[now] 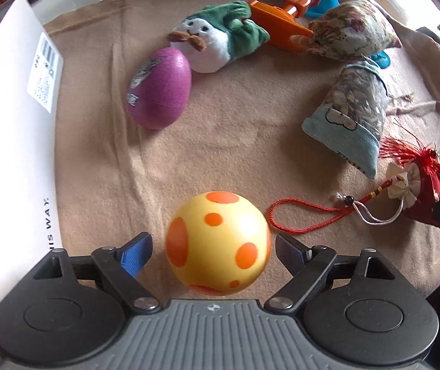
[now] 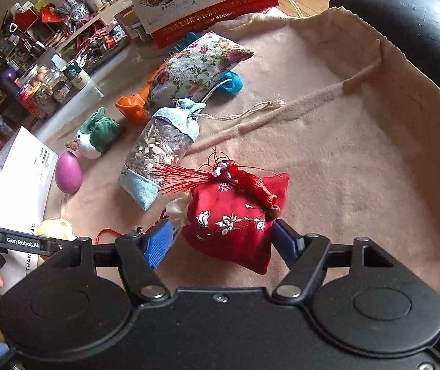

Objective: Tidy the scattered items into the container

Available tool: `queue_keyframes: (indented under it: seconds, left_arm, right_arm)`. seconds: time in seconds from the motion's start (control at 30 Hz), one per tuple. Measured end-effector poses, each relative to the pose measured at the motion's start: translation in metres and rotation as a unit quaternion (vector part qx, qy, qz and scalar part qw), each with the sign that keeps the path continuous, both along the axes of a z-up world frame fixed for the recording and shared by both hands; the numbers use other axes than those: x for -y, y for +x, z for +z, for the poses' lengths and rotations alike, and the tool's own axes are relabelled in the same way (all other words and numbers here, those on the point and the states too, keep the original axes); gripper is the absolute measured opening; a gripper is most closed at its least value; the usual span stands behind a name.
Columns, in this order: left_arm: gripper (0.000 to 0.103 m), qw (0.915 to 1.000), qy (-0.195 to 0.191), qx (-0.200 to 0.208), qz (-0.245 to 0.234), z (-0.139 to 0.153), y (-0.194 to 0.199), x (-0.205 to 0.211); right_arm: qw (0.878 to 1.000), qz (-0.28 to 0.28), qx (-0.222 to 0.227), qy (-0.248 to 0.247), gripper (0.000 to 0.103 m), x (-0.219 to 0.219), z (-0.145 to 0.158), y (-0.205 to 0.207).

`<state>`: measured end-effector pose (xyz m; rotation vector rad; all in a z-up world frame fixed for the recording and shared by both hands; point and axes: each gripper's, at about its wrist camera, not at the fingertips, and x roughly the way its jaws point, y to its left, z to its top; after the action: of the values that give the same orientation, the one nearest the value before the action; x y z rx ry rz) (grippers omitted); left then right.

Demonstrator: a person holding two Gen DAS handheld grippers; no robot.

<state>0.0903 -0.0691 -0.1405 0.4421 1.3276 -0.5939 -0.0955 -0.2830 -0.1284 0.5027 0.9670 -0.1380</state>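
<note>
A yellow ball with orange spots lies on the beige cloth between the fingers of my left gripper. Small gaps show on both sides, so the gripper is open. A red embroidered sachet with a tassel and cord rests between the blue pads of my right gripper. The left pad stands clear of it and the right pad is right at its edge, so this gripper is open too. A white cardboard box stands along the left edge of the cloth.
On the cloth lie a purple egg, a green and white plush bird, an orange toy, a floral pouch and a blue-ended herb sachet. A desk calendar and cluttered shelves stand behind. A black chair is on the right.
</note>
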Motion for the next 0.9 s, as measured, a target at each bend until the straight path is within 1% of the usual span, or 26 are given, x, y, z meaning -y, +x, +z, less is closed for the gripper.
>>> queue_keyframes:
  seconds: [0.07,0.1,0.13,0.2,0.23,0.27,0.3,0.37,0.4,0.43,0.47,0.53,0.6,0.67,0.7,0.73,0.77,0.8,0.83,0.87,0.9]
  left_arm:
    - [0.088,0.9993,-0.037,-0.002,-0.009,0.002,-0.002,0.007]
    - [0.087,0.9974,-0.07,0.001,-0.014,0.008,-0.002,0.009]
    - [0.087,0.9948,-0.1,0.003,-0.014,0.014,-0.001,0.01]
    - [0.087,0.9875,-0.157,0.013,0.004,0.03,0.002,0.008]
    - [0.087,0.9846,-0.173,0.019,0.019,0.037,0.004,0.006]
    - [0.088,0.9835,-0.176,0.025,0.032,0.041,0.005,0.003]
    - [0.088,0.9842,-0.17,0.03,0.041,0.043,0.006,0.001]
    - [0.089,0.9908,-0.123,0.038,0.044,0.041,0.007,-0.002]
    - [0.091,0.9938,-0.095,0.041,0.039,0.037,0.007,-0.004]
    - [0.095,0.9948,-0.086,0.042,0.035,0.035,0.006,-0.008]
    - [0.095,0.9947,-0.089,0.037,0.035,0.034,0.006,-0.012]
    - [0.09,0.9947,-0.092,0.024,0.04,0.034,0.008,-0.019]
    - [0.089,0.9943,-0.092,0.033,0.044,0.037,0.01,-0.026]
    - [0.086,0.9933,-0.091,0.052,0.049,0.045,0.011,-0.03]
    - [0.083,0.9932,-0.087,0.066,0.039,0.051,0.01,-0.03]
    - [0.082,0.9931,-0.076,0.089,0.011,0.057,0.005,-0.027]
    - [0.082,0.9913,-0.061,0.113,-0.03,0.061,-0.001,-0.023]
    - [0.082,0.9841,-0.037,0.144,-0.096,0.061,-0.013,-0.016]
    - [0.082,0.9695,-0.016,0.176,-0.169,0.059,-0.028,-0.009]
    - [0.082,0.9492,-0.002,0.205,-0.239,0.055,-0.044,-0.004]
    - [0.082,0.9259,0.004,0.225,-0.303,0.05,-0.06,-0.001]
  right_arm:
    - [1.0,0.0,0.004,0.003,0.068,0.0,0.002,-0.001]
    - [1.0,-0.001,0.005,0.005,0.068,-0.001,0.002,-0.002]
    - [1.0,-0.001,0.007,0.007,0.068,-0.001,0.003,-0.002]
    - [1.0,0.0,0.009,0.009,0.068,-0.002,0.004,-0.003]
    - [1.0,0.0,0.011,0.009,0.069,-0.003,0.005,-0.004]
    - [1.0,0.003,0.013,0.01,0.069,-0.004,0.006,-0.004]
    - [1.0,0.005,0.014,0.011,0.069,-0.005,0.006,-0.004]
    - [1.0,0.009,0.016,0.009,0.069,-0.006,0.006,-0.005]
    - [1.0,0.01,0.016,0.01,0.069,-0.007,0.006,-0.006]
    - [1.0,0.01,0.016,0.01,0.069,-0.007,0.005,-0.007]
    - [1.0,0.011,0.015,0.01,0.069,-0.007,0.005,-0.007]
    - [1.0,0.013,0.017,0.006,0.069,-0.006,0.005,-0.008]
    - [1.0,0.013,0.015,0.006,0.069,-0.006,0.005,-0.009]
    - [1.0,0.013,0.018,0.01,0.068,-0.005,0.006,-0.011]
    - [1.0,0.013,0.021,0.011,0.068,-0.005,0.007,-0.012]
    - [1.0,0.014,0.022,0.012,0.068,-0.005,0.008,-0.012]
    - [1.0,0.014,0.023,0.013,0.068,-0.004,0.008,-0.012]
    - [1.0,0.014,0.023,0.014,0.068,-0.004,0.009,-0.012]
    - [0.999,0.014,0.024,0.016,0.068,-0.004,0.009,-0.012]
    - [0.999,0.015,0.024,0.017,0.068,-0.003,0.009,-0.011]
    - [0.999,0.015,0.023,0.017,0.068,-0.004,0.009,-0.01]
